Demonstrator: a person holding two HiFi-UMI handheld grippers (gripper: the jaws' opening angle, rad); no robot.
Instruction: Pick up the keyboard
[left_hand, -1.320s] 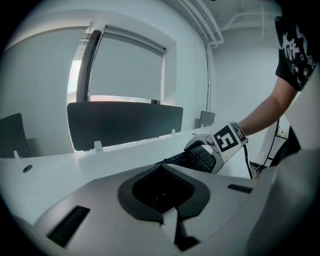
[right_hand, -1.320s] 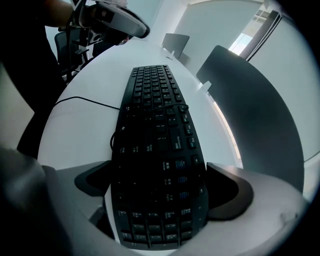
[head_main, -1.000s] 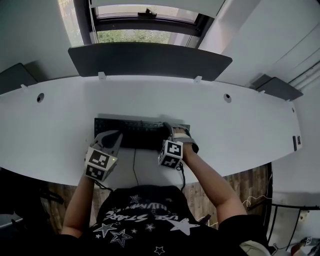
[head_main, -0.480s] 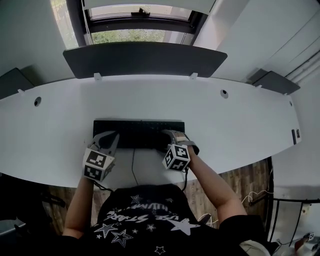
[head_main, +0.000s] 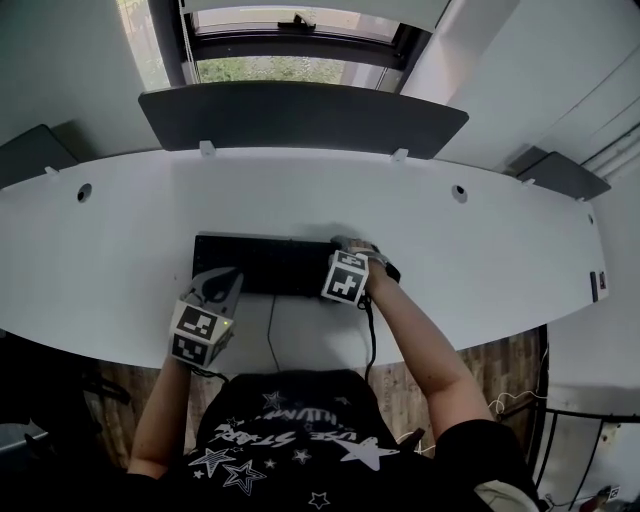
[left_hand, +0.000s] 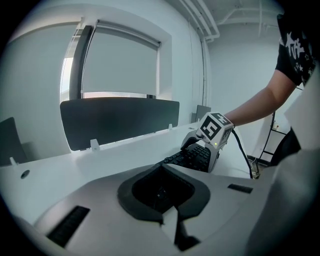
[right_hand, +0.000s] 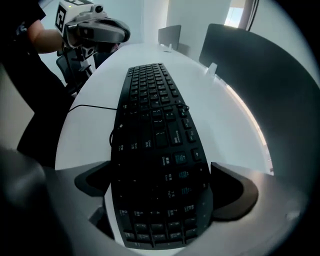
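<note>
Right gripper (right_hand: 160, 192) jaws just opened wide, keyboard (right_hand: 152, 115) end between the fingers. Left gripper (head_main: 218, 283) fingers closed, empty, keyboard just ahead of their tips.

Closed left claw (left_hand: 162, 192), keyboard (left_hand: 192, 156) just beyond

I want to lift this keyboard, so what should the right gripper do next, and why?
Probably close the right gripper on the keyboard: its jaws have just been opening and straddle the keyboard's end, apparently without clamping it.
</note>
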